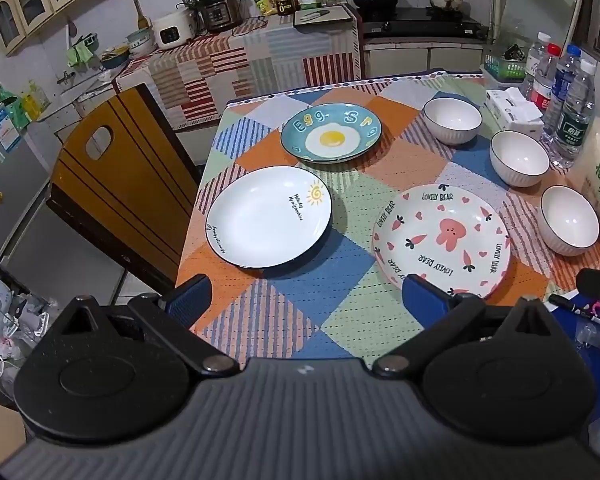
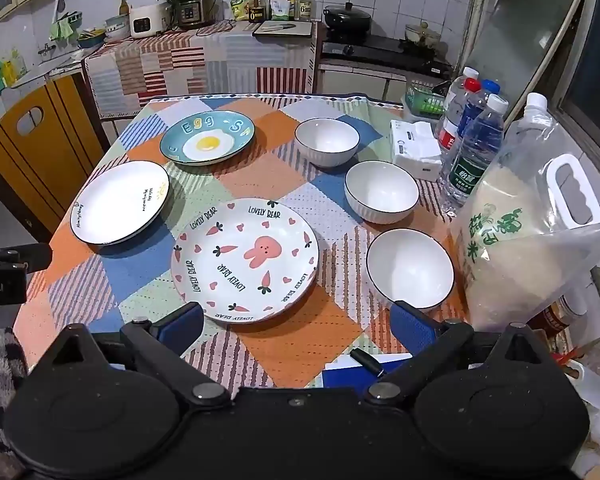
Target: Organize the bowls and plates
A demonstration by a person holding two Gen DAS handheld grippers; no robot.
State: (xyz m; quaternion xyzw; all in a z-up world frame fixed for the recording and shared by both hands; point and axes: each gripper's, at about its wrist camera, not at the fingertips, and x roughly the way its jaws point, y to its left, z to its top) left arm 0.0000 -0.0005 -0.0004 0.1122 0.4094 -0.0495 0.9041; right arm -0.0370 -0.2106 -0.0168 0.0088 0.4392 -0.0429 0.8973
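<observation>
Here both grippers hang above the near edge of the table (image 1: 340, 332), which wears a patchwork cloth of orange, blue and green squares, and both tilt down toward it. The left gripper (image 1: 306, 300) has its blue-padded jaws spread wide with nothing between them; the right gripper (image 2: 296, 326) stands just as wide and just as empty.

Three plates lie apart from one another on the cloth. A teal plate printed with a fried egg (image 1: 331, 133) sits farthest away. A white plate with a dark rim and a small yellow sun (image 1: 269, 217) lies toward the left edge. A white plate patterned with a pink rabbit, carrots and hearts (image 2: 245, 260) lies nearest.

To the right of the plates, three white ribbed bowls with dark rims run in a slanting line: the far bowl (image 2: 327, 142), the middle bowl (image 2: 381, 191) and the near bowl (image 2: 410, 269). All three stand upright, none touching another. Beyond them stand clear water bottles (image 2: 474, 148), a white tissue pack (image 2: 416, 150) and a clear bag of rice (image 2: 516, 240).
</observation>
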